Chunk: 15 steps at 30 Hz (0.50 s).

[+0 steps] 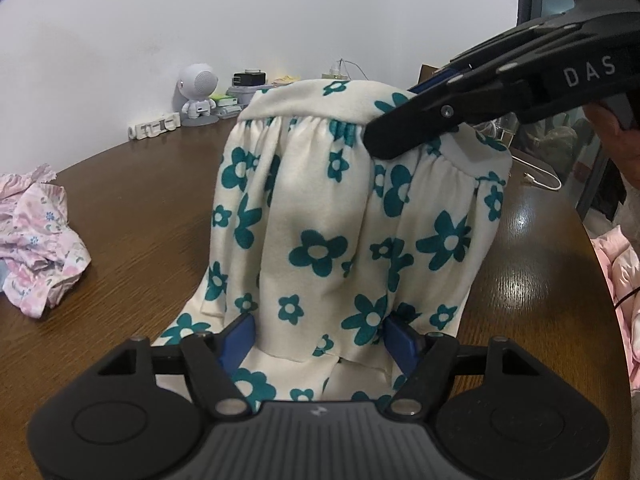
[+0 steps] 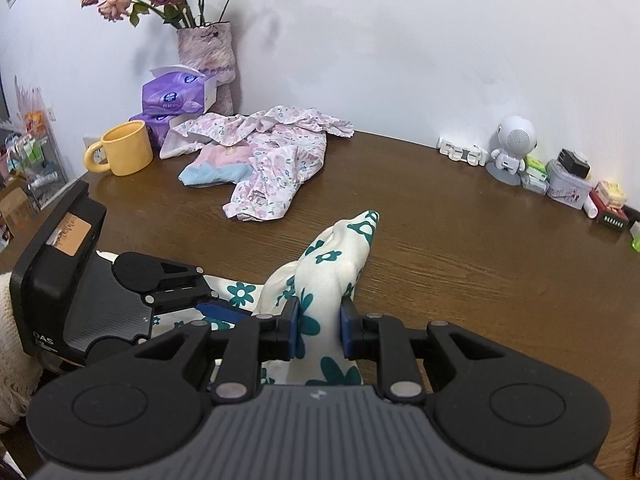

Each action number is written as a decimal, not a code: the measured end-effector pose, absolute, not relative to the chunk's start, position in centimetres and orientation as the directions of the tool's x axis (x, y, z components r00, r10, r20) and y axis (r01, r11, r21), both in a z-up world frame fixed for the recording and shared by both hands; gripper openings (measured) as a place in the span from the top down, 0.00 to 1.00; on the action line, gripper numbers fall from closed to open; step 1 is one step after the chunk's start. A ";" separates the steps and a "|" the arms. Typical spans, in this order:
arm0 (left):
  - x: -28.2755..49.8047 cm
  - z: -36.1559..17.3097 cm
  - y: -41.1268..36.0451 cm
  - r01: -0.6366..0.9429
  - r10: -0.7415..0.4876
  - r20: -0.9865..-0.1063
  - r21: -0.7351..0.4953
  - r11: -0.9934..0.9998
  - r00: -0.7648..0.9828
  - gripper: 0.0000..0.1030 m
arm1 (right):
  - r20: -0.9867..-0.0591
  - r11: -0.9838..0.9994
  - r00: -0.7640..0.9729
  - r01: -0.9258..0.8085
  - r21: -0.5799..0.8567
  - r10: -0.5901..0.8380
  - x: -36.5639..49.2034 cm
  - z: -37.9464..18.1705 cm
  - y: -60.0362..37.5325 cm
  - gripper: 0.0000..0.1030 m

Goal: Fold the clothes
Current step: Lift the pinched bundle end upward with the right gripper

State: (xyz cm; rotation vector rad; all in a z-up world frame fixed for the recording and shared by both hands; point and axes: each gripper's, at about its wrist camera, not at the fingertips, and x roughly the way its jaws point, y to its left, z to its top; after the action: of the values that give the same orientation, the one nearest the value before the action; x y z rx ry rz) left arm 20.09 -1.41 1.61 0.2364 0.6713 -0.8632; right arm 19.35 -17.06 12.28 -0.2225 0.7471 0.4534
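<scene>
A brown wooden bench (image 2: 460, 248) is standing against a white wall, carrying a crumpled pink floral garment (image 2: 264, 160) near a yellow mug (image 2: 124, 148). The left tool (image 1: 320, 338) is pinching the lower edge of a cream garment with teal flowers (image 1: 320, 220), which is hanging raised above the bench. The right tool (image 2: 320, 326) is gripping a bunched fold of that same cloth near its gathered top.

Even, soft indoor light, glare spots on the glossy table (image 1: 516, 240), sharp focus, strong fisheye bending with dark corners.
</scene>
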 end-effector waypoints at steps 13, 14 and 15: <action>19.7 1.6 -0.8 0.735 -0.626 -0.605 -0.096 0.671 0.492 0.31 | -0.698 0.847 0.671 -0.501 -0.178 0.250 17.6 13.0 -12.8 0.81; 19.6 1.6 -0.6 0.731 -0.625 -0.604 -0.100 0.675 0.495 0.31 | -0.697 0.845 0.674 -0.501 -0.186 0.247 17.5 12.9 -12.6 0.81; 19.4 1.7 -0.5 0.728 -0.620 -0.604 -0.094 0.679 0.501 0.30 | -0.695 0.843 0.676 -0.502 -0.193 0.244 17.3 12.9 -12.3 0.81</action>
State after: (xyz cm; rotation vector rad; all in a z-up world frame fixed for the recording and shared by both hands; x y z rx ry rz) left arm 19.45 -0.46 1.71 0.1815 0.6524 -0.8199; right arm 17.32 -12.35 12.92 -0.3893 0.7137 0.4313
